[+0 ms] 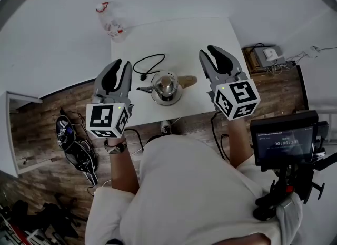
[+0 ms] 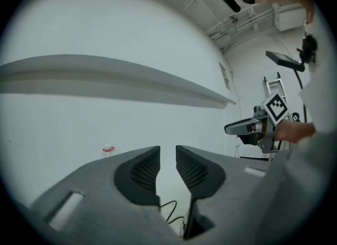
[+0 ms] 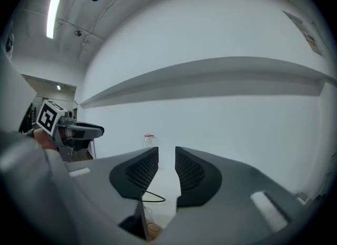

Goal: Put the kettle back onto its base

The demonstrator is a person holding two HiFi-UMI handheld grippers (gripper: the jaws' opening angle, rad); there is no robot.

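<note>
The kettle (image 1: 166,87) stands by the counter's (image 1: 200,38) front edge, below and midway between the left tongs (image 1: 122,63) and right tongs (image 1: 213,50), both slightly parted and empty.

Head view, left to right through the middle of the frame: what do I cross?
left gripper → kettle → right gripper → screen
</note>
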